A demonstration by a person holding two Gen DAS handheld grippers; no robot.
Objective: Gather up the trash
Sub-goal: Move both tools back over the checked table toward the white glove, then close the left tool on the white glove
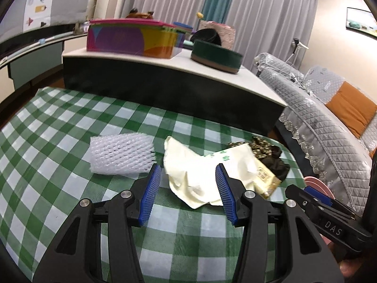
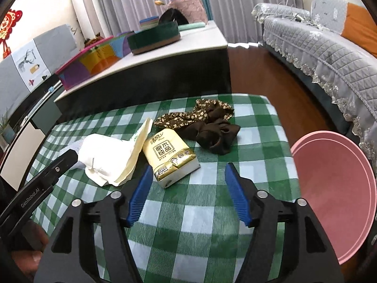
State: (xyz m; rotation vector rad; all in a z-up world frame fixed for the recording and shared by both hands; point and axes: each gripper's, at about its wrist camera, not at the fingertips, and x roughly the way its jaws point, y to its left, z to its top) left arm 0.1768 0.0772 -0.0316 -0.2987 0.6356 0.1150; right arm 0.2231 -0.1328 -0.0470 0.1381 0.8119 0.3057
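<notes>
Left hand-held gripper (image 1: 188, 188) jaws apart, crumpled cream wrapper (image 1: 207, 176) between; right hand-held gripper (image 2: 188, 188) apart, tissue pack (image 2: 170, 156) just ahead.

The desk (image 2: 212, 217) wears a green-and-white checked cloth. On it, a white foam net sleeve (image 1: 121, 153) has a diamond mesh pattern, and the crumpled paper bag (image 1: 207, 176) beside it is cream with small green print. The tissue pack (image 2: 170, 156) is yellow and gold with dark characters. Behind the pack, one scrunchie (image 2: 195, 115) is brown with pale flecks, the other scrunchie (image 2: 218, 136) plain dark brown. The bin (image 2: 334, 193) is pink. Both grippers' fingers (image 1: 150, 193) carry ribbed blue pads on black frames.
</notes>
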